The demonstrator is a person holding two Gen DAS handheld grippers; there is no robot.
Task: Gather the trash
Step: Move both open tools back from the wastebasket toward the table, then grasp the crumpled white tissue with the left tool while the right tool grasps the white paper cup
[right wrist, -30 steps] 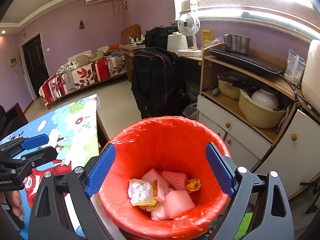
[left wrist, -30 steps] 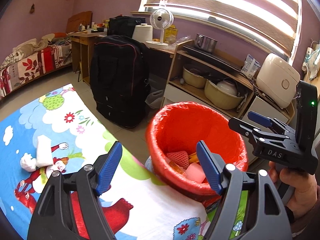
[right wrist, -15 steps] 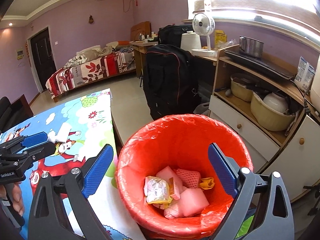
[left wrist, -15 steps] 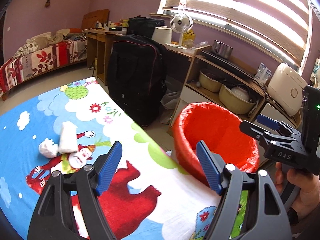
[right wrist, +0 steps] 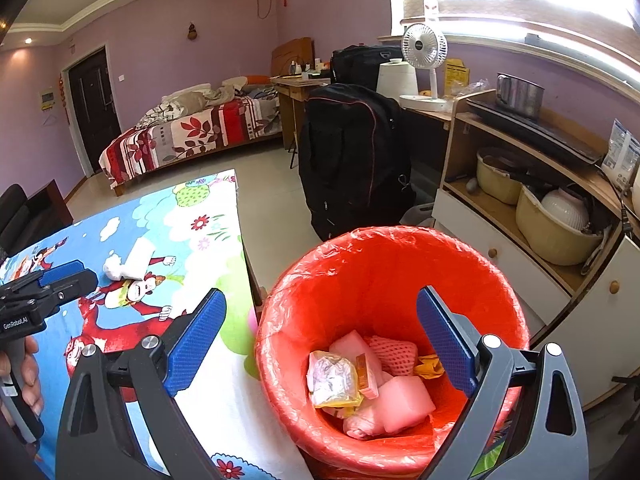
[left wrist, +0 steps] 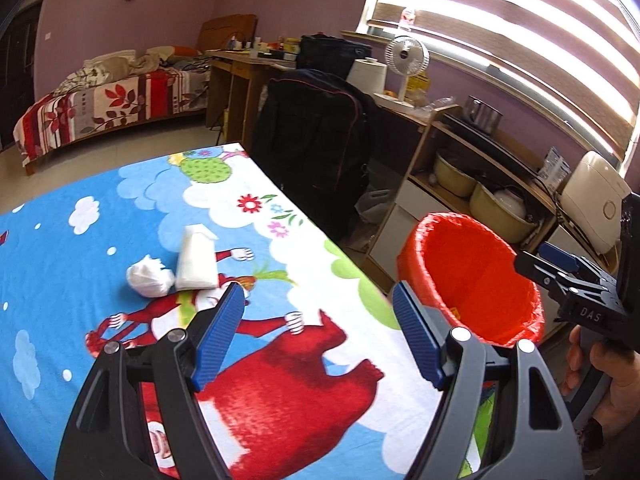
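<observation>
Lying touching on the tablecloth (left wrist: 100, 200): two white trash pieces (left wrist: 150, 280).

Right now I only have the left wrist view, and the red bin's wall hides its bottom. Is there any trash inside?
Observer: Yes. The right wrist view looks down into the red bin: pink foam blocks and a crumpled wrapper lie at the bottom.
Operator: I see the right claw only from the side. Is it carrying anything?
Observer: No. The right claw is open and empty, above the bin's mouth.
</observation>
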